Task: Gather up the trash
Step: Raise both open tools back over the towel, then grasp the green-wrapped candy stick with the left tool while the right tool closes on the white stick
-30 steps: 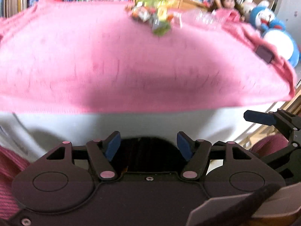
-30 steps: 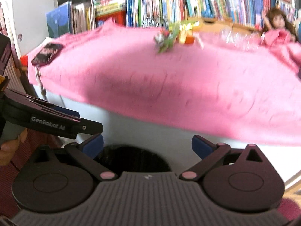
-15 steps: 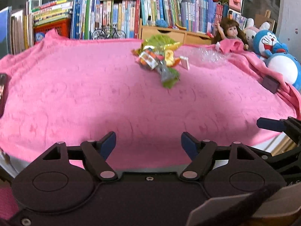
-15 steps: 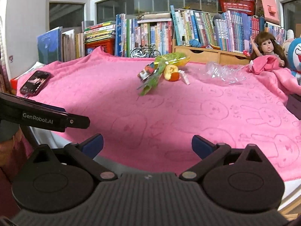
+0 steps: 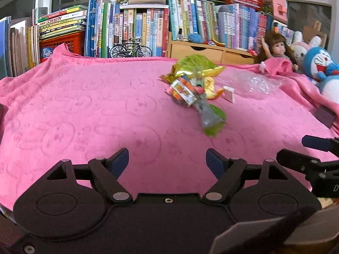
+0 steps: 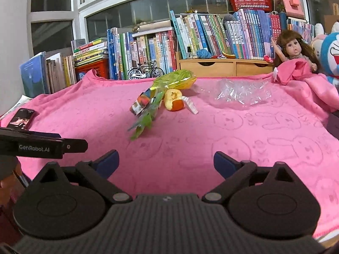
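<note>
A small heap of trash lies mid-table on the pink blanket [image 5: 84,105]: a yellow-green foil wrapper [image 5: 195,65], a printed snack wrapper [image 5: 184,91], a green-tipped clear wrapper [image 5: 211,118], orange peel [image 6: 174,103] and a small white packet [image 6: 190,105]. A crumpled clear plastic bag [image 6: 241,93] rests to its right. My left gripper [image 5: 167,160] is open and empty, low over the near edge, well short of the heap. My right gripper [image 6: 166,162] is open too, nothing between its fingers, equally far back.
Books [image 6: 148,46], a toy bicycle [image 6: 146,72] and wooden drawers [image 6: 224,67] line the back. A doll [image 6: 294,48] and blue plush [image 5: 322,67] sit far right. A phone [image 6: 21,120] lies at the blanket's left edge, a dark card [image 5: 326,114] at its right.
Both grippers have risen from below the table's edge to above it and come closer to the blanket. The trash heap now sits larger in both views. Both stay open.
</note>
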Available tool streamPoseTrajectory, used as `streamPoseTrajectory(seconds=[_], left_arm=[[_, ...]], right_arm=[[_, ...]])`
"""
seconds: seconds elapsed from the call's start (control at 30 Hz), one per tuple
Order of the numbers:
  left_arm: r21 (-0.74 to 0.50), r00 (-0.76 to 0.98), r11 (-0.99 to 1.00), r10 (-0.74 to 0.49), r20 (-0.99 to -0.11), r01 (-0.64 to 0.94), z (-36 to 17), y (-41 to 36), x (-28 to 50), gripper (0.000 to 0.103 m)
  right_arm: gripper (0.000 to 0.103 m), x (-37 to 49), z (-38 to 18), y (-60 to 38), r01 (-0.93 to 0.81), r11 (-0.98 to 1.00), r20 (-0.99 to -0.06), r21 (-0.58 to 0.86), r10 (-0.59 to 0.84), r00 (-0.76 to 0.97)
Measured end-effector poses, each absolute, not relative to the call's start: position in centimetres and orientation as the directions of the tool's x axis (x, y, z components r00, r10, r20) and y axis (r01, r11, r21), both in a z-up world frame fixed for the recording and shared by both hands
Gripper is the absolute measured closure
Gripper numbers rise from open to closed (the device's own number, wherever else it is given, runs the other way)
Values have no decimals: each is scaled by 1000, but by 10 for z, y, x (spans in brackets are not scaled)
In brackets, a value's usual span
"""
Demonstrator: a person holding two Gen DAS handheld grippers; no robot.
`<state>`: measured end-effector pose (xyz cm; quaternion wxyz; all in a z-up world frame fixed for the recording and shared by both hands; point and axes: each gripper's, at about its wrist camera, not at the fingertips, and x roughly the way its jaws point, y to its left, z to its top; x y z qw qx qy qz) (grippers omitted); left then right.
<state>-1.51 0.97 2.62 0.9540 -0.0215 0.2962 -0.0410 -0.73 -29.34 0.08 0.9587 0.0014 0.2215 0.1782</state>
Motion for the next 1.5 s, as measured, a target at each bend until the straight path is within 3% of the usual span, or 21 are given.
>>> streamPoseTrajectory(seconds=[0.2, 0.4, 0.57, 0.67, 0.7, 0.73, 0.77, 1.23, 1.5], left_arm=[[-155, 816, 984, -158, -556, 86, 30, 9, 18, 25], [-193, 820, 972, -220, -529, 136, 30, -15, 50, 25], [-288, 810, 953, -241, -534, 94, 23, -28, 90, 32], [-289, 799, 954, -237, -552, 83, 16, -37, 110, 43], [-283, 794, 956, -233, -561, 81, 13, -40, 116, 53], [-281, 787, 956, -233, -572, 79, 10, -43, 121, 71], [-284, 776, 955, -240, -583, 82, 6, -45, 125, 75], [-232, 857, 966, -214, -469, 115, 27, -16, 54, 80], [-193, 888, 977, -168, -429, 92, 40, 10, 25, 80]], right_arm=[[10, 12, 3, -286, -330, 944, -407, 18, 308, 860], [26, 46, 22, -299, -296, 955, -392, 21, 280, 876], [40, 73, 25, -313, -268, 961, -411, 66, 271, 871], [41, 83, 22, -318, -260, 961, -423, 95, 276, 863], [41, 86, 20, -318, -262, 960, -427, 96, 277, 861], [41, 88, 18, -318, -265, 960, -430, 94, 279, 859], [41, 91, 17, -316, -269, 959, -434, 90, 281, 856], [41, 148, 0, -268, -334, 942, -508, -45, 266, 819], [57, 171, -3, -245, -340, 934, -527, -112, 234, 817]])
